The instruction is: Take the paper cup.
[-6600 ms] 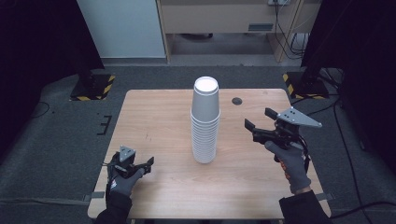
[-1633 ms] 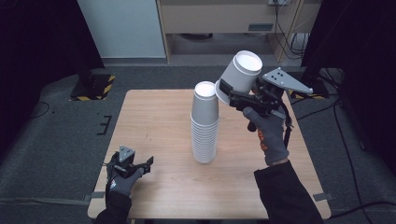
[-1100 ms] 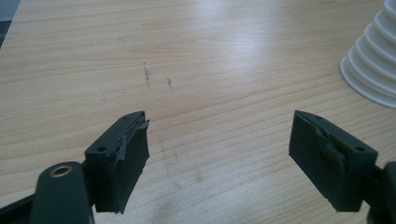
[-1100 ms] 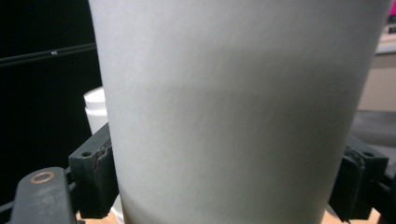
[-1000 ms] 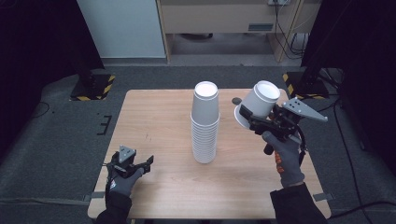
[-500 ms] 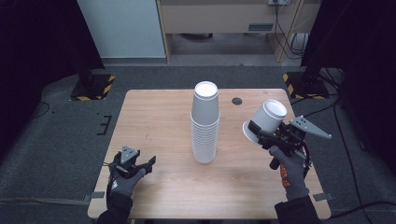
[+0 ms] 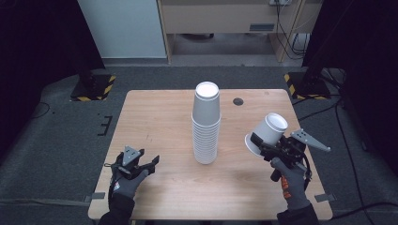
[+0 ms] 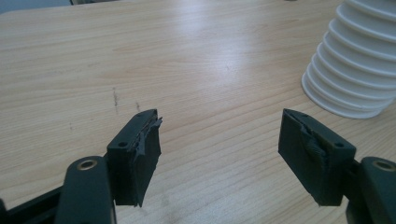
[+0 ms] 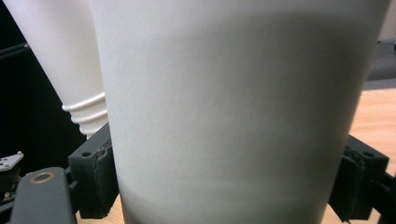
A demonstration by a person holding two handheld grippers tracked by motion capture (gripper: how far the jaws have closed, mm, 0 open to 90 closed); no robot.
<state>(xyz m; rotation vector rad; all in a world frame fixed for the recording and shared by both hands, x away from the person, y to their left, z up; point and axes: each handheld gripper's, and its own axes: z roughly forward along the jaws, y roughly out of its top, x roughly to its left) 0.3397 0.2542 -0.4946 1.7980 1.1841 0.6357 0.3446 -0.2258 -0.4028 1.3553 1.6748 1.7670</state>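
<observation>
Lower now than 0.5 s ago, the right tongs (image 7: pixel 257 144) have carried the single white cup (image 7: pixel 267 132) down toward the desk (image 7: pixel 155 122), and it sits to the right of the cup stack (image 7: pixel 206 123), apart from it, w/ a strip of bare wood between. Right tongs are closed on that cup: in the right gripper view the black pads press its wall on both sides (image 9: pixel 243 107), low on the body near the wide rim end. Cup is tilted, closed base up and pointing away from the person, rim toward the stack's foot; whether the rim touches the desk can't be told. Grey three-cornered plate (image 7: pixel 310 140) juts out on the far side from the stack. Right hand (image 7: pixel 291 180) in a dark glove grips the handle, coming in from the near edge. Left tongs (image 7: pixel 149 164) lie low at the near left of the stack, well apart from it, jaws spread wide w/ nothing between them; the left gripper view shows bare wood between the two pads and the stack's ribbed lower rims (image 8: pixel 355 70) at upper right. Left hand (image 7: pixel 126 180) is gloved too. Stack stands upright, mouth down, about mid-desk. Small dark round spot (image 7: pixel 238 101) lies beyond the stack, to its right, near the far edge.
</observation>
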